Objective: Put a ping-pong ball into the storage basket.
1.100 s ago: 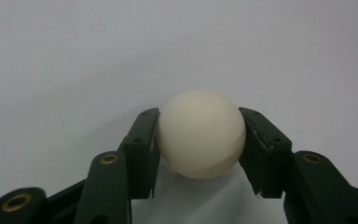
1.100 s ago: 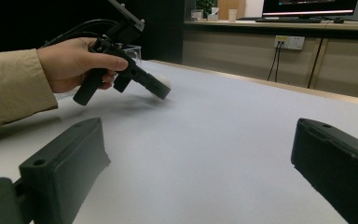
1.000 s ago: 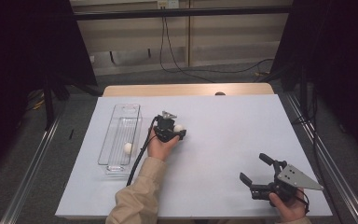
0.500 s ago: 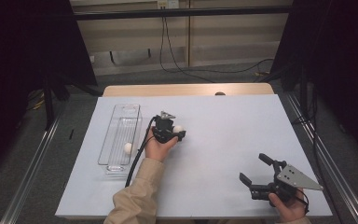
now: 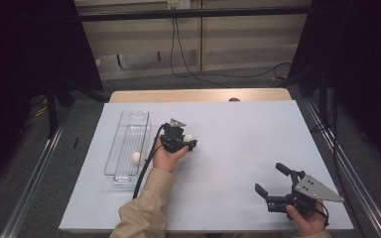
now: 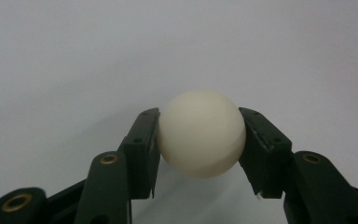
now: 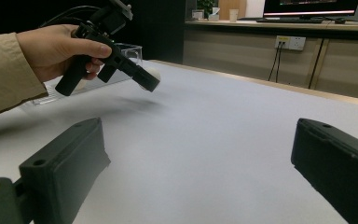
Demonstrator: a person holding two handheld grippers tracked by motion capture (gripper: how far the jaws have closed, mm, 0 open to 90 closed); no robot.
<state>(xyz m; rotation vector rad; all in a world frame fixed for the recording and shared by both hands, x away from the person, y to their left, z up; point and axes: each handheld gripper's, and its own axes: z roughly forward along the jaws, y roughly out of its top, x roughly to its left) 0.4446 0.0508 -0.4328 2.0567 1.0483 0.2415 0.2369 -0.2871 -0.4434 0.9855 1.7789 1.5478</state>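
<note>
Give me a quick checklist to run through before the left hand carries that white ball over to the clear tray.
1. White ball clamped between both pads of the left gripper: ok.
2. Ball lifted off the table: ok, the right gripper view shows a gap and shadow under it.
3. Clear tray has room: ok, one other ball sits in it.
4. Path to the tray free: ok.
5. Right gripper out of the way: ok, open, at the near right.
6. Grip firmness: cannot tell.

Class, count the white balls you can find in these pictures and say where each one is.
2. One white ball is clamped between the jaws of the left gripper, above the table. The other ball lies inside the clear tray. Others may be hidden.
</note>
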